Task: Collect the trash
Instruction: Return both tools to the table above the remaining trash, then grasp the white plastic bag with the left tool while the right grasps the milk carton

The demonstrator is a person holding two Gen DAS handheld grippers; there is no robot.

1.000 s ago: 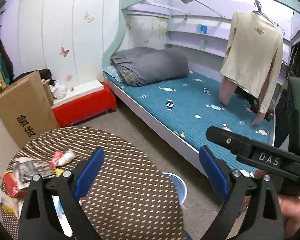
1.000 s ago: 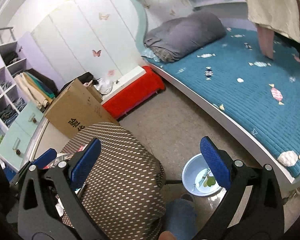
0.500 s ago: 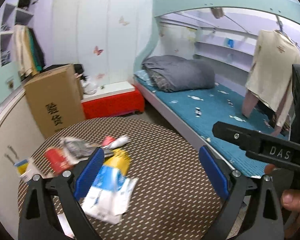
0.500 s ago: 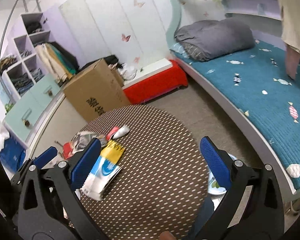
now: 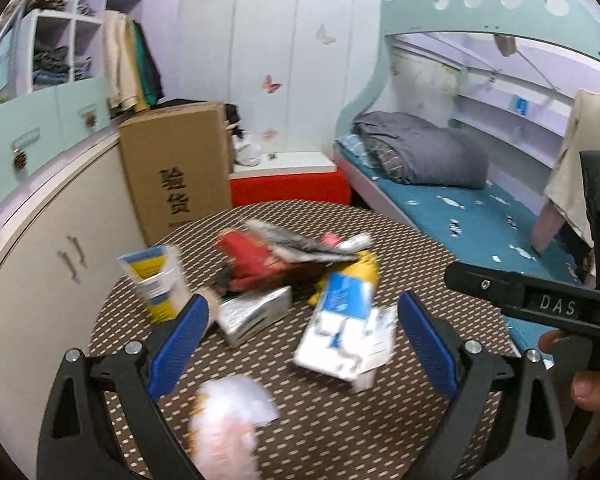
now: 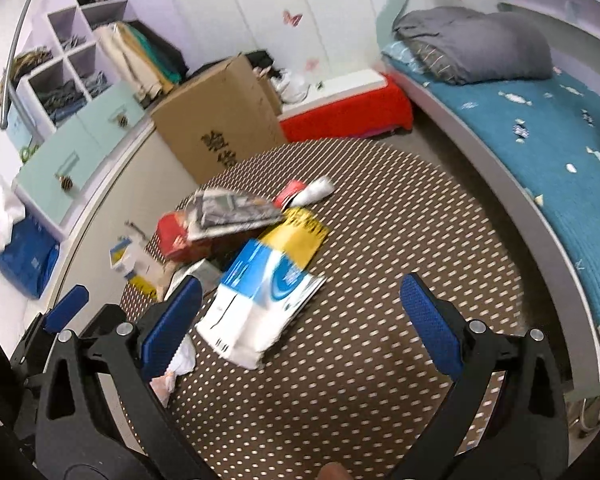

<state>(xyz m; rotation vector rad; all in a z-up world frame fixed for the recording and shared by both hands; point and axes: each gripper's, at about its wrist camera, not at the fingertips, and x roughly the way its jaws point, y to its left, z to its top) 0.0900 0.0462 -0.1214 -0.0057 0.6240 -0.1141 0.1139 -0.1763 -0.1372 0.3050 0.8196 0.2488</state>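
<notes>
both views have swung from the bed onto the round brown dotted table (image 6: 380, 240), where a blue-and-white plastic wrapper (image 6: 260, 300) lies among blurred litter. left gripper (image 5: 300, 340) and right gripper (image 6: 300, 316) hover spread wide, empty; next comes descent. no bin shows.

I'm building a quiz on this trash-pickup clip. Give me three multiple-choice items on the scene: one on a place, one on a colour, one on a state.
1. Where does the trash pile lie?
A. on the bed
B. on the round dotted table
C. in the cardboard box

2. What colour are the gripper pads?
A. blue
B. red
C. green

3. What does the right gripper hold?
A. a packet
B. a tube
C. nothing, it is open

Answers: B, wrappers rest on the tabletop; A, both pads show blue; C, its fingers are spread with nothing between.
</notes>
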